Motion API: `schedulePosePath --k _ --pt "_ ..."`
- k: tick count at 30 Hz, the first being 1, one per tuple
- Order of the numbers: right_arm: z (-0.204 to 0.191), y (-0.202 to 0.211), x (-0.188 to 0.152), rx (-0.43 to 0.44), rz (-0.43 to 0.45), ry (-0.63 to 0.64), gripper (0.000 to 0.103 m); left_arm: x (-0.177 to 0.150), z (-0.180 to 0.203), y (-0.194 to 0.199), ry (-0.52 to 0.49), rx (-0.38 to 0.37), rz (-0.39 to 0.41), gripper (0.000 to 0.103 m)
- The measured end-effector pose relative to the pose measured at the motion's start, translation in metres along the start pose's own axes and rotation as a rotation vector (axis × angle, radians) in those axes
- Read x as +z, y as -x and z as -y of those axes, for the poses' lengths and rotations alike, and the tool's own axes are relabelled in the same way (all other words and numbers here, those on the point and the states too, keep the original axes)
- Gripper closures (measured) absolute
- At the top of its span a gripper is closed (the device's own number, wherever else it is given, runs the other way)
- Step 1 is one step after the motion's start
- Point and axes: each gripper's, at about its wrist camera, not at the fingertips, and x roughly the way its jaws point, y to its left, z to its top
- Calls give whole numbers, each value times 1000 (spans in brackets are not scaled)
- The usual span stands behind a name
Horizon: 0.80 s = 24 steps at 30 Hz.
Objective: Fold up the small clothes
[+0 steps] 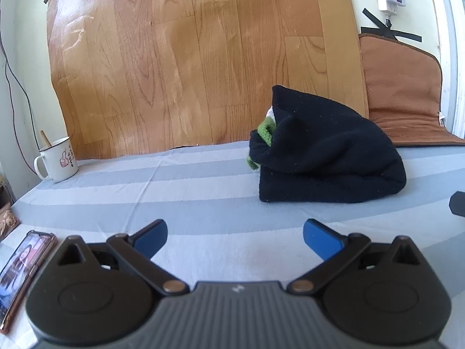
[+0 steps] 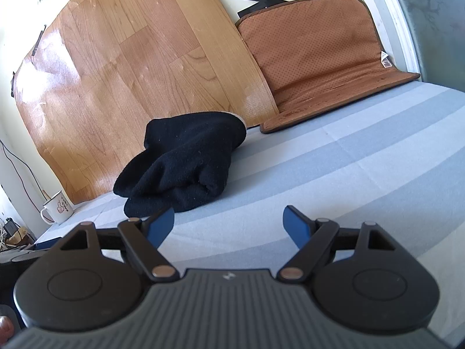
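Two grippers hang low over a bed sheet (image 1: 203,174) striped in grey and pale blue; going from the left, a phone (image 1: 20,270) lies at the sheet's edge with its screen lit, and behind it a white enamel mug (image 1: 58,160) with a thumbs-up print stands by the wall, a stick leaning inside it; the left gripper (image 1: 235,237) has its blue-padded jaws spread wide, with only bare sheet between them; further right and well ahead of it sits the black fleece garment (image 1: 328,157), bundled in a loose heap, a bit of green knit cloth (image 1: 266,129) poking from its left side; a wood-grain sheet (image 1: 189,58) is taped to the wall behind; the right gripper (image 2: 228,225) likewise stands wide open and empty, its left pad just short of the garment; at far right a brown perforated mat (image 2: 316,58) leans against the wall, its lower edge lying on the sheet.
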Motion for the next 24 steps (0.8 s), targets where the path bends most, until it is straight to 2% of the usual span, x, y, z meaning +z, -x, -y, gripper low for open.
schedulePosePath --k 24 --pt "0 0 0 0 1 1 19 0 -5 -3 14 0 -21 0"
